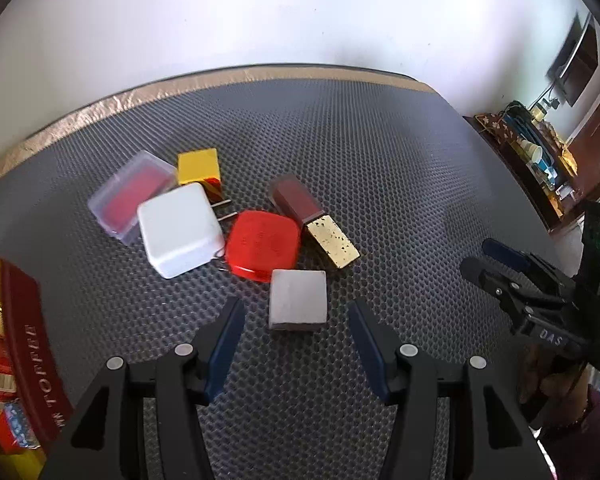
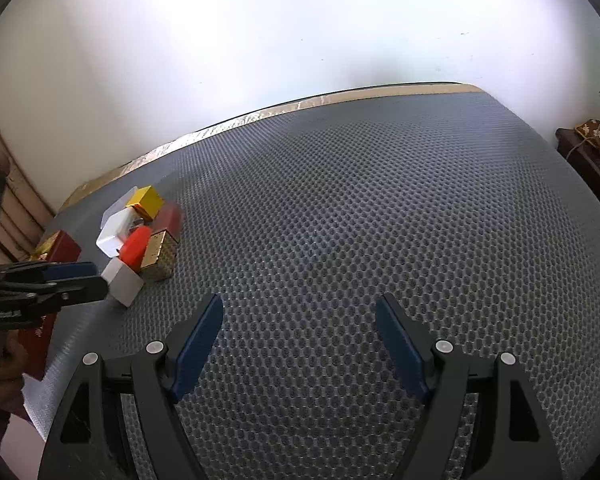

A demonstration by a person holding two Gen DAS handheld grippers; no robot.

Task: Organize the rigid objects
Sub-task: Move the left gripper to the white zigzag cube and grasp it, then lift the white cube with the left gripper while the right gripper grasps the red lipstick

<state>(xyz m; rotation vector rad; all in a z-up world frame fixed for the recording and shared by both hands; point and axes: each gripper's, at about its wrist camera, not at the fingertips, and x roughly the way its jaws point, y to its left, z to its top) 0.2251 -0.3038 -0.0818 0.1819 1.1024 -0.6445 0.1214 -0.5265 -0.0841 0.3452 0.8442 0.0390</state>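
On the grey honeycomb mat that covers the table, a small cluster of hard things lies left of centre: a grey block nearest the left hand-held gripper, a red rounded case touching its far corner, a white plug adapter with its prongs pointing toward the red case, a clear lidded box with a red insert partly under the adapter, a yellow cube behind them, and a dark red bar with a speckled gold end lying slantwise to the right. The left hand-held gripper points steeply down at the grey block, its blue pads moderately apart with nothing between them; the block sits just beyond the tips. At the left edge stands a red and gold tin holding packets, well apart from the cluster. The right hand-held gripper hangs over bare mat with its jaws wide and empty. A strip of gold foil tape runs along the mat's far edge, right against a plain white wall. Right of the cluster the mat is open all the way to its rounded far corner, past which a cluttered side shelf stands.
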